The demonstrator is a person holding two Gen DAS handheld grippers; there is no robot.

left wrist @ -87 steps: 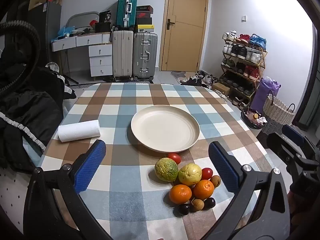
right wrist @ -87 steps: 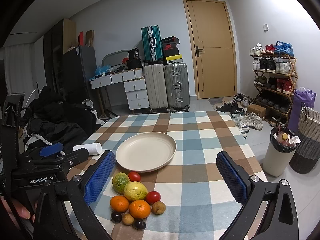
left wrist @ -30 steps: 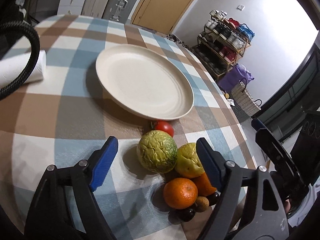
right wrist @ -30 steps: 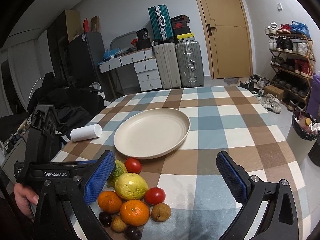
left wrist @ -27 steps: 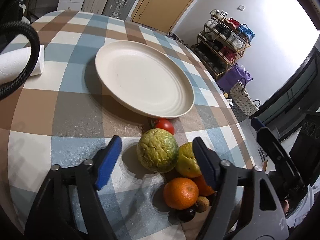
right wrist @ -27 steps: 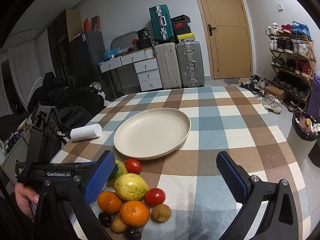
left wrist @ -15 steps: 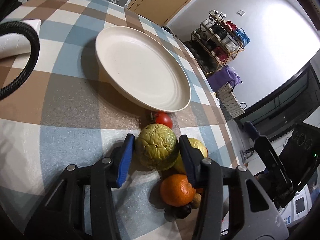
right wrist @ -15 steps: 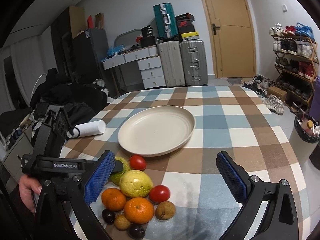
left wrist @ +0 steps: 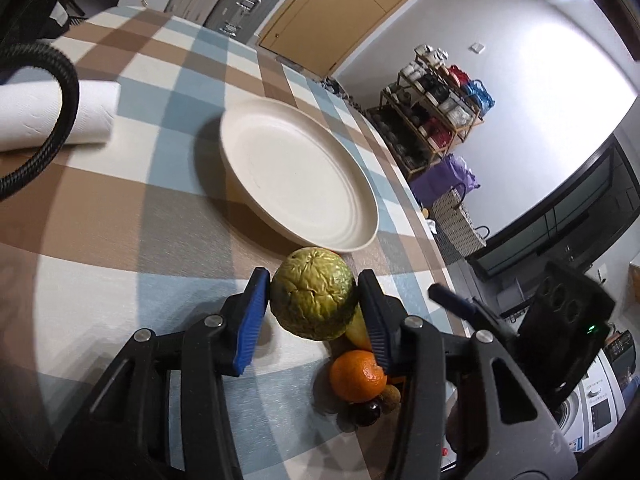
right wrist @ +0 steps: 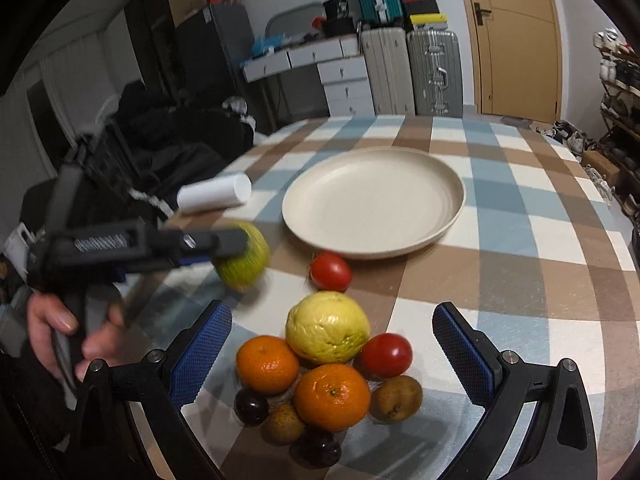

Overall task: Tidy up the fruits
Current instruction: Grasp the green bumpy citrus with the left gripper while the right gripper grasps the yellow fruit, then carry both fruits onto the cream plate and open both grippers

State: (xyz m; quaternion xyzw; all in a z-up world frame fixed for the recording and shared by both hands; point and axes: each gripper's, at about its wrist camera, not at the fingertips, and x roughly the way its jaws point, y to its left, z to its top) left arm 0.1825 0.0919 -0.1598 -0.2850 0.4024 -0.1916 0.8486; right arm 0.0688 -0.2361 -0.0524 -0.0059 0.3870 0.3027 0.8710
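A table under a blue, brown and white checked cloth [right wrist: 520, 216] carries an empty cream plate [right wrist: 374, 204], a white paper roll [right wrist: 214, 194] lying flat, a lone tomato [right wrist: 330, 271] and a small fruit heap [right wrist: 324, 376].

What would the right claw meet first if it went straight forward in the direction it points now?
Most likely the yellow fruit, which sits between and just ahead of the open right claw at the top of the fruit pile. The two oranges lie lower and nearer, so a low path might touch them first; depth is unclear.

Wood door [right wrist: 516, 36], suitcases [right wrist: 408, 72] by white wall; shoe rack [left wrist: 436, 120] right; checked table [right wrist: 540, 240].
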